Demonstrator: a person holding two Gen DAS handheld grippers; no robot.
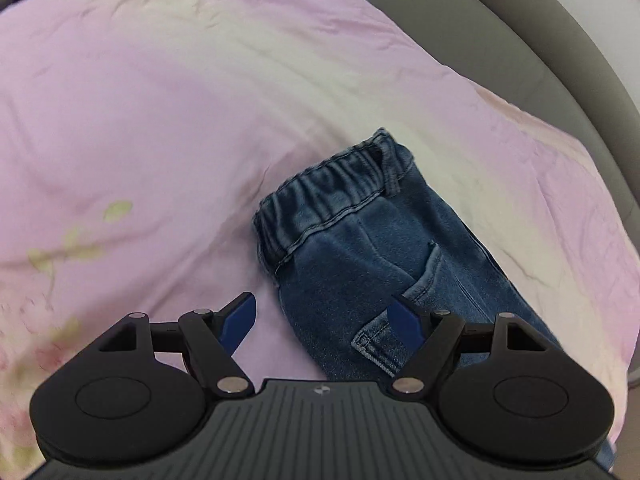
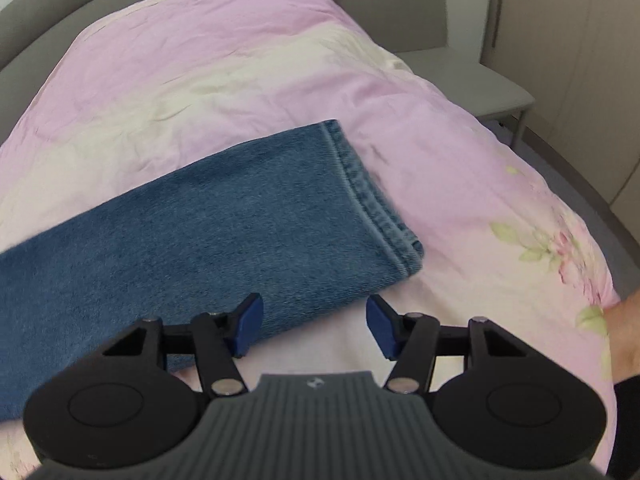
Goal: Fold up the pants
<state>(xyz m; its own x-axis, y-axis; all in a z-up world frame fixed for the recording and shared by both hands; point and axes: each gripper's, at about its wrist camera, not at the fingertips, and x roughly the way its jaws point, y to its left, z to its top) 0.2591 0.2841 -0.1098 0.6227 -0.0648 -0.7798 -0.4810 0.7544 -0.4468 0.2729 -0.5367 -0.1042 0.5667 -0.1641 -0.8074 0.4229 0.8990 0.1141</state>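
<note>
Small blue denim pants [image 1: 360, 248] lie flat on a pink bedcover. In the left wrist view their elastic waistband [image 1: 332, 188] points up and left, and a back pocket shows. My left gripper [image 1: 322, 322] hovers over the waist end, open wide, its blue pads clear of the cloth. In the right wrist view the leg end of the pants [image 2: 224, 220] lies folded double, with the hem [image 2: 372, 200] at the right. My right gripper [image 2: 316, 326] is open above the near edge of the leg, nothing pinched between its pads.
The pink bedcover [image 1: 160, 120] with pale flower prints covers the whole bed [image 2: 240, 48]. A grey bed frame [image 1: 540, 40] curves along the far edge. A grey chair [image 2: 460, 60] stands beyond the bed. A hand [image 2: 624, 340] shows at the right edge.
</note>
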